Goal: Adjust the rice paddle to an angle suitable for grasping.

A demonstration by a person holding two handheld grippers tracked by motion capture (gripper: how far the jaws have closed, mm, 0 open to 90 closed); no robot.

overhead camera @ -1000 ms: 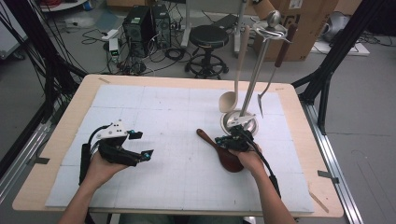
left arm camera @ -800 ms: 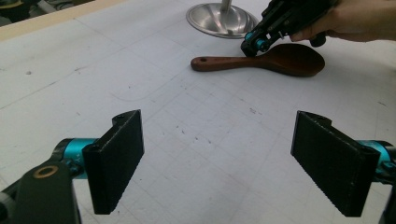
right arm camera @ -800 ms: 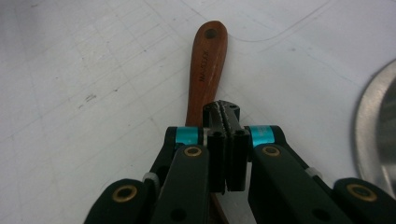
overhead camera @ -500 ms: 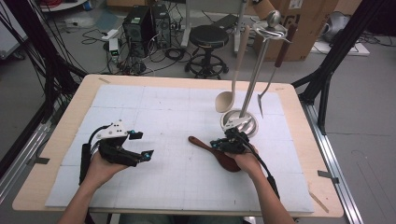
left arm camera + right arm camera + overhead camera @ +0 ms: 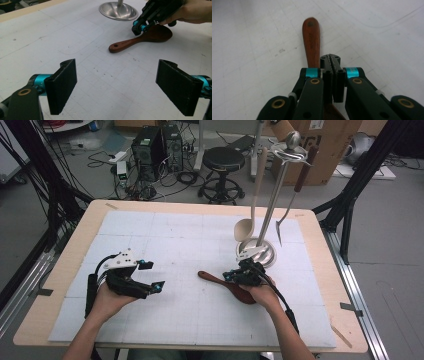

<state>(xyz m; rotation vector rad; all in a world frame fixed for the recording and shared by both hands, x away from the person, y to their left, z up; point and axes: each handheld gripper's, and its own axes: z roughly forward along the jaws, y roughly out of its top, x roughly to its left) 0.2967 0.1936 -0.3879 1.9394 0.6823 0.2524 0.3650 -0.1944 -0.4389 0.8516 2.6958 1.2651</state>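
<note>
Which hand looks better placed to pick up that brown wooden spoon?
The right gripper, probably: it sits right over the wooden spoon with jaws shut, while the left gripper rests open, well apart from it.

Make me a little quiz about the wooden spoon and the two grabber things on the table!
1. True or false: the left gripper is open with nothing between its pads.
2. What lies under the right gripper? A) wooden spoon B) fork C) cup
3. What hangs on the metal stand beside the pale ladle?

Key: 1 true. 2 A; the jaws are pressed together just above it. 3 A long fork with a dark handle.
</note>
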